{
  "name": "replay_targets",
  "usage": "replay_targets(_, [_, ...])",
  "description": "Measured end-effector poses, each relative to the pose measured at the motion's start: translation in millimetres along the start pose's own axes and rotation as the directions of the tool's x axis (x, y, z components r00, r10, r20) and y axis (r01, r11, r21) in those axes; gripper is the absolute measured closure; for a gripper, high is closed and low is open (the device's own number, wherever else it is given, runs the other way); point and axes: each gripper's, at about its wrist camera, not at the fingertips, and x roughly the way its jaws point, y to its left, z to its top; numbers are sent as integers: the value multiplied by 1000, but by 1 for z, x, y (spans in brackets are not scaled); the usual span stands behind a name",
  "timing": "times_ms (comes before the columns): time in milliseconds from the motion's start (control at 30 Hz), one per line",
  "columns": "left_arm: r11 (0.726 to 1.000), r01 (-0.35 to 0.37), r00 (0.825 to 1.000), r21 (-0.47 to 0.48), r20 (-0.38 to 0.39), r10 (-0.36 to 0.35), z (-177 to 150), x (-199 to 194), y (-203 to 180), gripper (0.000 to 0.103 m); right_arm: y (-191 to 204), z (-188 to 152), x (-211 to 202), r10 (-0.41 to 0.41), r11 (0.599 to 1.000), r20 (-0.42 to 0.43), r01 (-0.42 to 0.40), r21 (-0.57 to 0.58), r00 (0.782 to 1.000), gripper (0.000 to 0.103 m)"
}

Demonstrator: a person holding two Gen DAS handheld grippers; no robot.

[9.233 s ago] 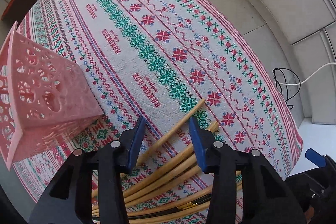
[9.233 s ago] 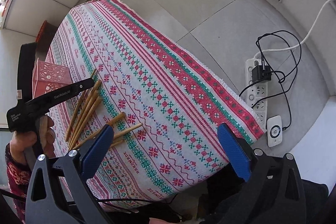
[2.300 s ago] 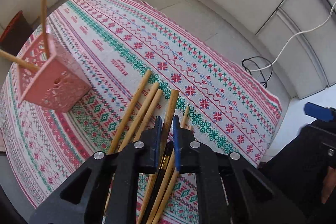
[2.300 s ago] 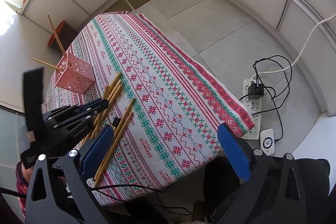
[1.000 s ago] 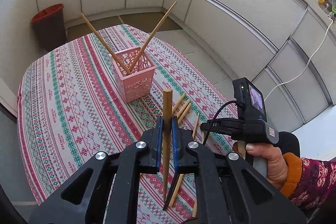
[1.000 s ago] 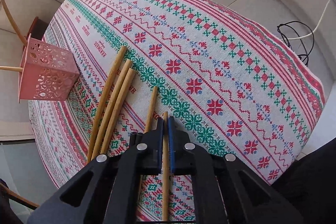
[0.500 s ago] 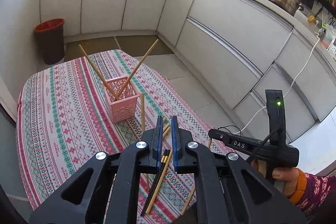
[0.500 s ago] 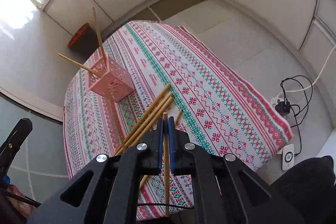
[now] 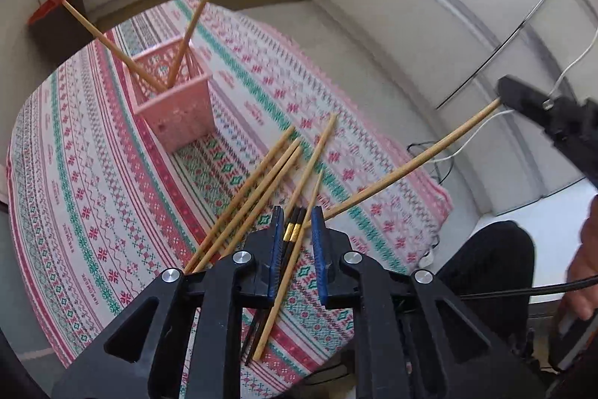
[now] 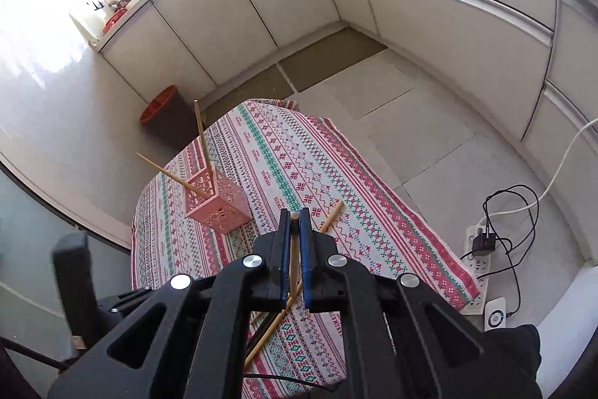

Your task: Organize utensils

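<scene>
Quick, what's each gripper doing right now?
Left gripper: open, holding nothing, above the dark chopsticks.
Right gripper: shut on a wooden chopstick.

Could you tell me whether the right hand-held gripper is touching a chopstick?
Touching: the right wrist view shows the right hand-held gripper clamped on the wooden chopstick.

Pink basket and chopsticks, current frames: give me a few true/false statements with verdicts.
1. The pink perforated plastic basket holds two wooden chopsticks. True.
2. The right tongs are open and empty. False: they are shut on a light wooden chopstick.
3. The left tongs are shut on a chopstick. False: they are open, above the black gold-banded chopsticks.
4. Several wooden chopsticks lie loose on the patterned tablecloth. True.
5. The basket lies tipped on its side. False: it stands upright.
</scene>
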Motion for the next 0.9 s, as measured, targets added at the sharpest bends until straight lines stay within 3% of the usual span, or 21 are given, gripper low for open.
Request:
replay_targets(100, [1000, -10, 998, -9, -54, 10, 5, 24, 5, 82, -9, 3, 8, -3, 1000, -28, 3, 7, 1000, 98])
replay_targets(167, [999, -17, 998, -27, -65, 16, 9, 34, 11, 71, -16, 5, 10, -4, 1000, -24, 4, 20, 1000, 98])
replay_targets(233, [999, -16, 997, -38, -71, 13, 16, 46, 13, 70, -21, 6, 13, 5, 999, -28, -4, 32, 1000, 98])
replay_targets(567, [994, -6, 998, 107, -66, 13, 69, 110, -40, 69, -56, 6, 23, -7, 992, -38, 12, 126, 999, 97])
replay_targets(667, [985, -63, 993, 163, -91, 79, 84, 139, -52, 69, -64, 9, 28, -11, 990, -47, 17, 142, 999, 97])
replay_targets(800, [972, -82, 985, 218, -133, 113, 98, 170, -60, 69, -74, 12, 33, -11, 986, -61, 21, 166, 998, 96])
replay_targets(900, [964, -91, 982, 250, -136, 128, 102, 180, -65, 80, -79, 12, 38, -19, 984, -63, 30, 174, 998, 96])
